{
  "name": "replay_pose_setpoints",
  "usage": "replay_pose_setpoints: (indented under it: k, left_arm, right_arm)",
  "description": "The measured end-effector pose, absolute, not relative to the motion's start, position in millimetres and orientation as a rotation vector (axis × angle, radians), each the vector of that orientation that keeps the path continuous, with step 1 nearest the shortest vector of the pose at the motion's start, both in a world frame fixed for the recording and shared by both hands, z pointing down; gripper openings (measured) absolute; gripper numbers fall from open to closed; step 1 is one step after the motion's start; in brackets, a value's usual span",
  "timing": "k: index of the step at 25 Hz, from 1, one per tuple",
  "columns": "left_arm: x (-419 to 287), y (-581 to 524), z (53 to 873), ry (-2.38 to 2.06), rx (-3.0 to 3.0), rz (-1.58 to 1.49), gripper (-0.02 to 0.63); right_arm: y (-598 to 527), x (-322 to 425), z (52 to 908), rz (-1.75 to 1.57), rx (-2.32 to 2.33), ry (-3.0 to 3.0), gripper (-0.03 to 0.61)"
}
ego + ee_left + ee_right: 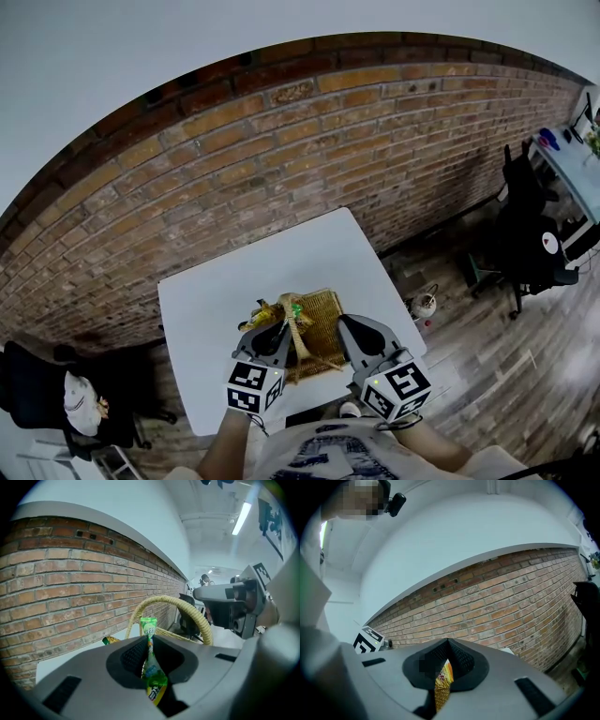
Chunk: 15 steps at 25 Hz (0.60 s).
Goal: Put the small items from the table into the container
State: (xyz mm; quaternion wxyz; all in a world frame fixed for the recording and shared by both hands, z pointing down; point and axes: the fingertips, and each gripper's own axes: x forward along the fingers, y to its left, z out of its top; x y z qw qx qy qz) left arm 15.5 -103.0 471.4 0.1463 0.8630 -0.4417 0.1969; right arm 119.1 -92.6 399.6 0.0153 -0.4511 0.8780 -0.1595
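The left tongs [149, 645] clamp a slim green plastic sachet [149, 626], the right tongs [446, 662] a yellow-orange packet [443, 682], both beside the woven straw basket [325, 317], ready for dropping in.

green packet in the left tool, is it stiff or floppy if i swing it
Probably floppy: the green packet is a thin sachet, pinched flat in the left tool. Likely light for its size, being so slim. Its glossy film looks slippery, so it might slide out if jerked.
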Motion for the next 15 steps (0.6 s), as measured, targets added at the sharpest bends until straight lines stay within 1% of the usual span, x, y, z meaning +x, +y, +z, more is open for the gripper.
replay_pose_setpoints:
  k: [15]
  left_arm:
    - [16.3,-104.8,471.5,-1.274,2.467,0.511,0.091]
  right_arm:
    - [-94.3,121.3,402.7,-0.511,-1.417,2.727,0.018]
